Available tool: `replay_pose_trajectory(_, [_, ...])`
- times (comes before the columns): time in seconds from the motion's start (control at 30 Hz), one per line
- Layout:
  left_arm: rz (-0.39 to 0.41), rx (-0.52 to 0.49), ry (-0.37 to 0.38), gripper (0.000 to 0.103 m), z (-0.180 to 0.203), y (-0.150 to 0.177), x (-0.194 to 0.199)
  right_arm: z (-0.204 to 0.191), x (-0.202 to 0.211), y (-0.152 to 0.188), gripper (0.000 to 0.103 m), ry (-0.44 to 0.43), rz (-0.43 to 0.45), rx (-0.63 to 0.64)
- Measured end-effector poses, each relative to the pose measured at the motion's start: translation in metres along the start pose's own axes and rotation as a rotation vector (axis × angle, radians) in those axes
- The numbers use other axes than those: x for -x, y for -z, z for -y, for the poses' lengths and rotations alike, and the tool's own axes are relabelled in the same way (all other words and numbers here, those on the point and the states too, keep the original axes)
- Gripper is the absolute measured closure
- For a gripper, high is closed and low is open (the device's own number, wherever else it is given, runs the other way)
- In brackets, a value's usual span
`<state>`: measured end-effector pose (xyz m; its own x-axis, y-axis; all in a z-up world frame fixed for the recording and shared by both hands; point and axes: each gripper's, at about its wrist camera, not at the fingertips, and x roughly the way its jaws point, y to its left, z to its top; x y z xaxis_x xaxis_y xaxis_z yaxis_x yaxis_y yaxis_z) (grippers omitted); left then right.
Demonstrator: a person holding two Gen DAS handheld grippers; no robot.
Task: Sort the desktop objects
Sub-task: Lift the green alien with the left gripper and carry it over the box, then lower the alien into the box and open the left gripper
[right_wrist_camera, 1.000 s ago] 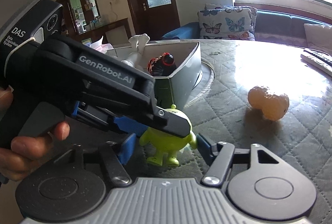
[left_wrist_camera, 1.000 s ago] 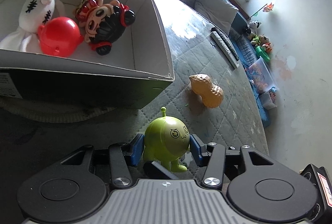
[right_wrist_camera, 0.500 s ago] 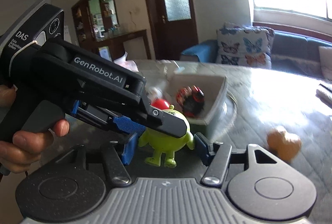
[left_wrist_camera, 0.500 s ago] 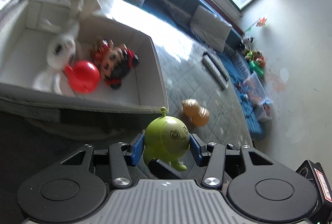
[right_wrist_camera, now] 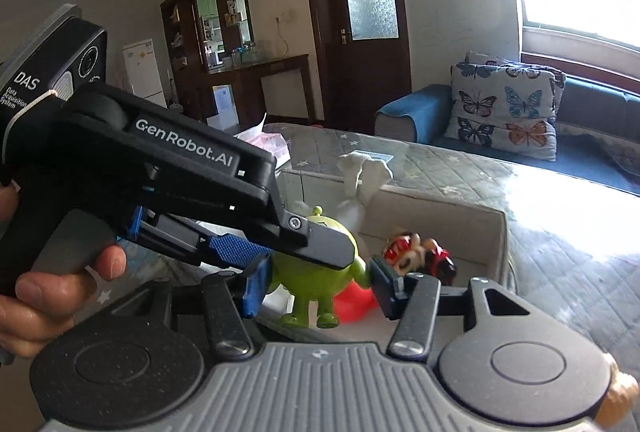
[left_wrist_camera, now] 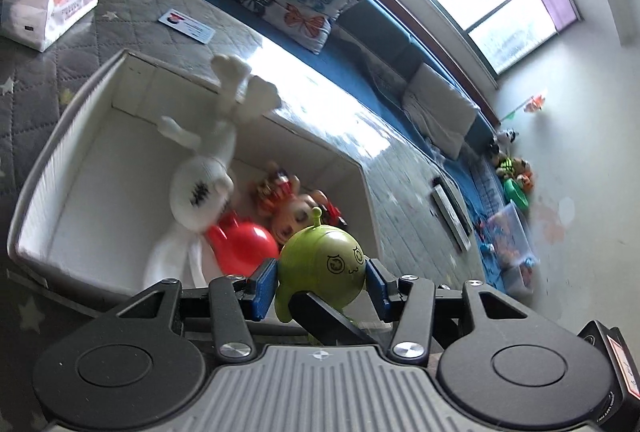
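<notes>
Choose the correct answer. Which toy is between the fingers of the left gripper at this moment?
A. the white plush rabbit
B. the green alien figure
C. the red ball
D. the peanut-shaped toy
B: the green alien figure sits between the blue pads of the left gripper, raised above the white box, where the other toys lie.

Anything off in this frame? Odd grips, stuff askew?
Yes: both grippers are on one green toy. The left gripper pinches its sides while the right gripper brackets it too, jaws closing. The white plush pokes over the box rim.
</notes>
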<state>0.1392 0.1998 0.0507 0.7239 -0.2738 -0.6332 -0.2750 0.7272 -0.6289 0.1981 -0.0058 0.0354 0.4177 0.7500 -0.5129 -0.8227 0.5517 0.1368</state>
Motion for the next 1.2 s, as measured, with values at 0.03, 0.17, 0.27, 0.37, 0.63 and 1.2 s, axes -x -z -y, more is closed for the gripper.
replay_pose_trajectory(0.03, [-0.001, 0.01, 0.002, 0.052, -0.004, -0.004, -0.003, 0.001, -0.005, -0.003, 0.048, -0.001, -0.004, -0.002])
replay_pose_trajectory(0.17, [-0.009, 0.038, 0.006, 0.052, -0.017, -0.018, -0.015, 0.005, -0.021, -0.006, 0.044, -0.002, -0.022, -0.014])
replay_pose_trajectory(0.27, [-0.016, 0.046, -0.006, 0.052, -0.021, -0.021, -0.021, 0.004, -0.031, -0.006, 0.04, 0.004, -0.036, -0.003])
replay_pose_trajectory(0.37, [-0.024, 0.048, -0.02, 0.052, -0.024, -0.026, -0.029, 0.002, -0.042, -0.003, 0.039, 0.012, -0.049, 0.009])
replay_pose_trajectory(0.63, [-0.046, 0.076, -0.052, 0.052, -0.027, -0.038, -0.044, 0.014, -0.061, -0.007, 0.041, 0.012, -0.066, -0.043])
replay_pose_trajectory(1.2, [-0.068, 0.152, -0.098, 0.052, -0.039, -0.047, -0.058, 0.027, -0.081, -0.008, 0.043, -0.006, -0.099, -0.118])
